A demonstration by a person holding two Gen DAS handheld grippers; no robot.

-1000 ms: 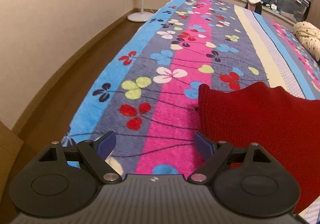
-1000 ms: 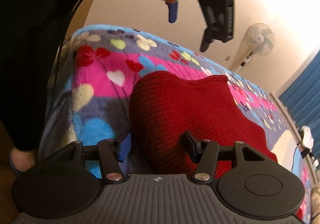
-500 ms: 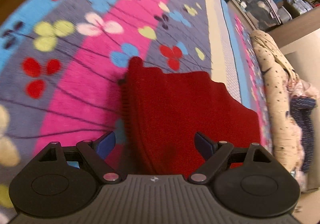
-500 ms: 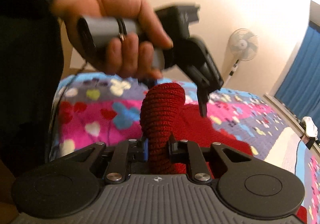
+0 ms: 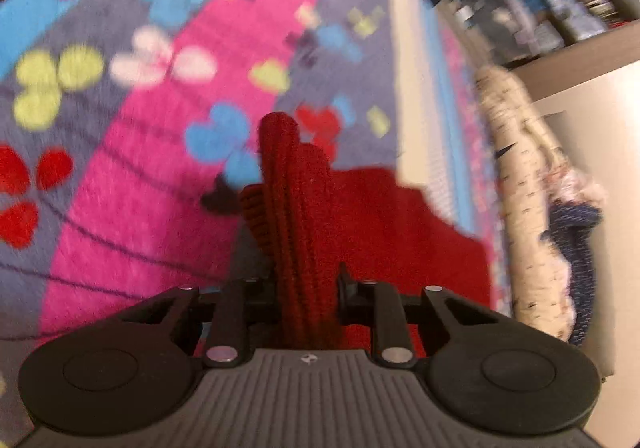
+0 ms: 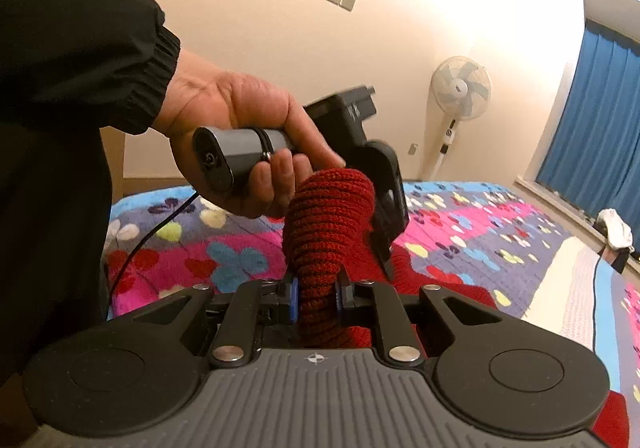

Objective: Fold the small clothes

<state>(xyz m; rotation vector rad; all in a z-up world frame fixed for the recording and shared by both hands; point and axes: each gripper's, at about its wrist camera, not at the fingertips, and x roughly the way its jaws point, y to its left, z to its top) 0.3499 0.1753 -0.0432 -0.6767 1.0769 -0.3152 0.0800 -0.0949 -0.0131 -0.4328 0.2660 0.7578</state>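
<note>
**Both claws pinch the red knit up off the bed**

The red knitted garment (image 5: 400, 232) is a thick, ribbed piece in deep red, and part of it lies flat on the flowered blanket (image 5: 132, 184) that covers the bed. Two folds of it rise up off that blanket, one into each claw.

The left claw (image 5: 308, 288) is closing, its jaws narrow, and a bunched ridge of the knit stands right between them, running forward from the jaws and ending in a rounded tip above the blanket. The view there is blurred. The right claw (image 6: 316, 298) is clamped narrow on another bunch of the same garment (image 6: 332, 216): the ribbed cloth swells up out of the blue pads (image 6: 293, 298) into a fat rounded hump.

From the right wrist view, the person's left hand (image 6: 248, 136), out of a black sleeve (image 6: 80, 48), grips the grey handle of the left claw's tool just behind and above that hump, with the tool's black body angling down beside the knit. A dark cable (image 6: 152, 232) trails from the handle across the blanket.

Around them: a white standing fan (image 6: 460, 92) by the cream wall, blue curtains (image 6: 600, 120) at the window, a white bundle (image 6: 618, 228) at the far end of the bed. In the left wrist view a cream spotted cloth (image 5: 520, 184) and a dark blue knit piece (image 5: 576, 248) lie along the right side of the bed.
</note>
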